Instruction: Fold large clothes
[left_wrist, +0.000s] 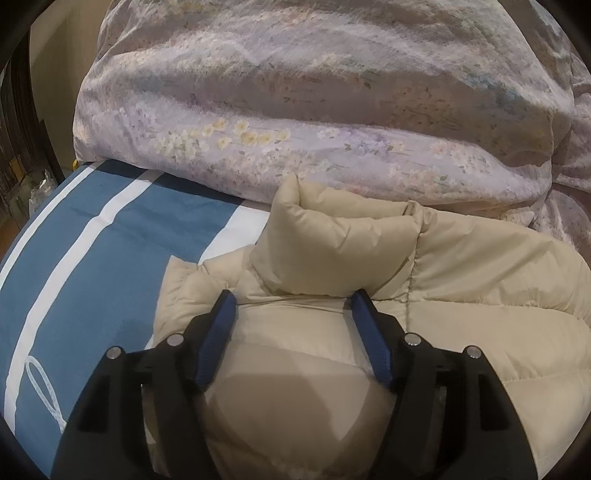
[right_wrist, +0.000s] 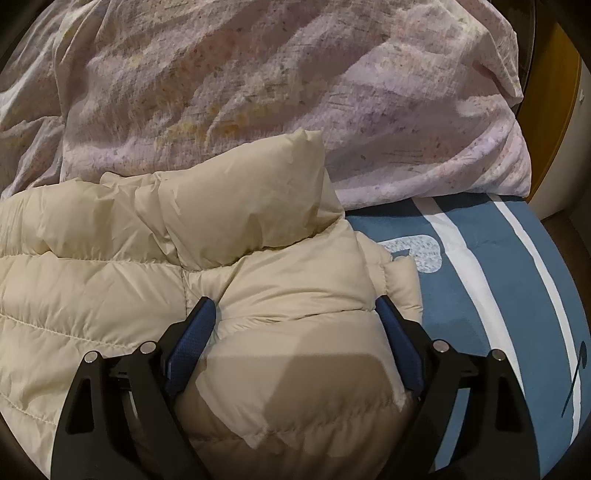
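Observation:
A beige quilted puffer jacket (left_wrist: 461, 280) lies on a blue and white striped bed sheet (left_wrist: 110, 229), collar (left_wrist: 332, 243) towards the far side. My left gripper (left_wrist: 293, 306) is open, its blue-padded fingers straddling a puffed fold of the jacket near its left shoulder, just below the collar. In the right wrist view the jacket (right_wrist: 92, 277) fills the left and centre. My right gripper (right_wrist: 295, 308) is open, its fingers spread around a bulging fold at the jacket's right shoulder. Neither gripper pinches the fabric.
A bulky pink and lilac floral duvet (left_wrist: 314, 103) is heaped along the far side, right behind the collar; it also shows in the right wrist view (right_wrist: 277, 81). The blue striped sheet (right_wrist: 498, 277) lies to the jacket's right. The bed's edges curve away at both sides.

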